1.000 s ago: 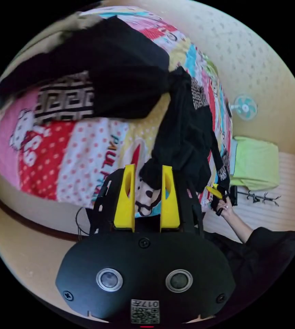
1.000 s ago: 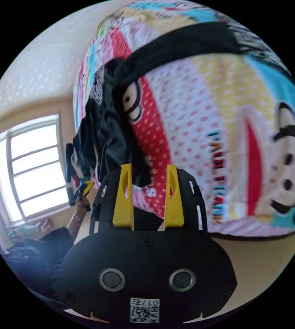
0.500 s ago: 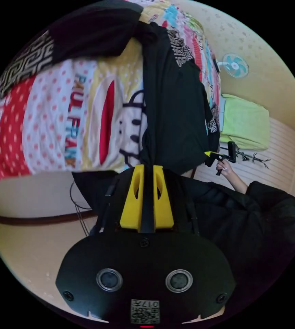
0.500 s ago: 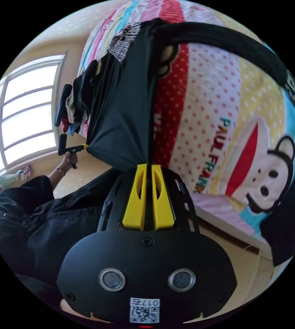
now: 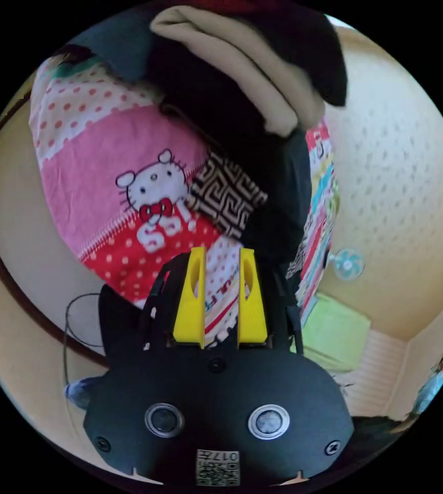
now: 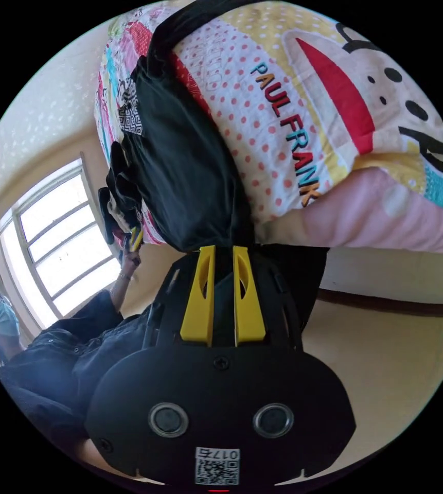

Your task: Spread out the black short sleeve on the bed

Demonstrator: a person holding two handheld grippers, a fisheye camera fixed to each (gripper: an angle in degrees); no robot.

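Observation:
The black short-sleeve shirt (image 6: 180,154) hangs over the edge of the bed with the cartoon-print sheet (image 6: 303,87), one patterned sleeve band (image 6: 131,116) at its far side. My right gripper (image 6: 223,252) is shut on the shirt's near lower edge, black cloth bunched between its yellow jaws. A hand holds the left gripper (image 6: 135,239) by the shirt's far corner. In the left gripper view, my left gripper (image 5: 220,254) stands open over the sheet (image 5: 128,154), nothing between its jaws. Just beyond it lie a patterned sleeve band (image 5: 226,198) and black cloth (image 5: 280,206).
A pile of beige (image 5: 242,62) and dark clothes lies further along the bed. A small fan (image 5: 348,263) and a green bundle (image 5: 334,334) stand by the wall. A cable (image 5: 69,321) hangs at the bed's side. The person's dark sleeve (image 6: 77,350) and a window (image 6: 61,247) are nearby.
My left gripper, shut on the shirt half a second ago, has let go and stands open, swung toward the clothes pile. My right gripper keeps its hold on the shirt.

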